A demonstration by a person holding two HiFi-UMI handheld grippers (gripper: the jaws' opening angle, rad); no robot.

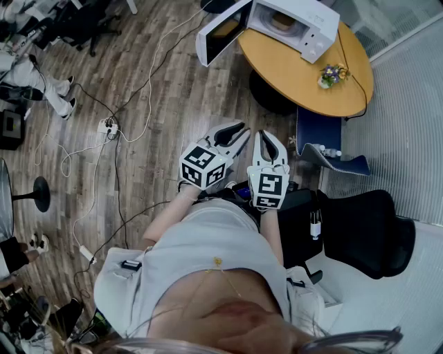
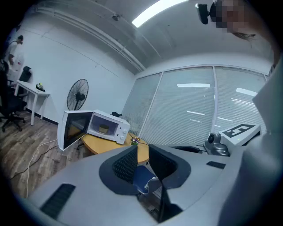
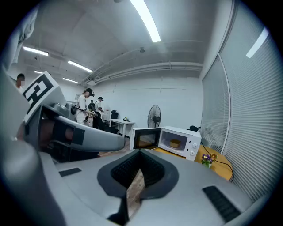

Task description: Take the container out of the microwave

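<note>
A white microwave (image 1: 299,22) stands on a round wooden table (image 1: 297,72) at the far side, its door (image 1: 220,36) swung wide open. Inside sits a small tan container (image 1: 280,19), also seen in the left gripper view (image 2: 104,129) and the right gripper view (image 3: 175,143). Both grippers are held close to the person's body, well short of the table. My left gripper (image 1: 241,131) (image 2: 142,148) has a narrow gap between its jaws and holds nothing. My right gripper (image 1: 266,137) (image 3: 140,152) has its jaws together, empty.
A small pot of flowers (image 1: 331,74) sits on the table by the microwave. A blue chair (image 1: 327,144) and a black office chair (image 1: 367,231) stand to the right. Cables and a power strip (image 1: 107,126) lie on the wooden floor at left. A fan (image 3: 154,115) and people (image 3: 86,106) are farther off.
</note>
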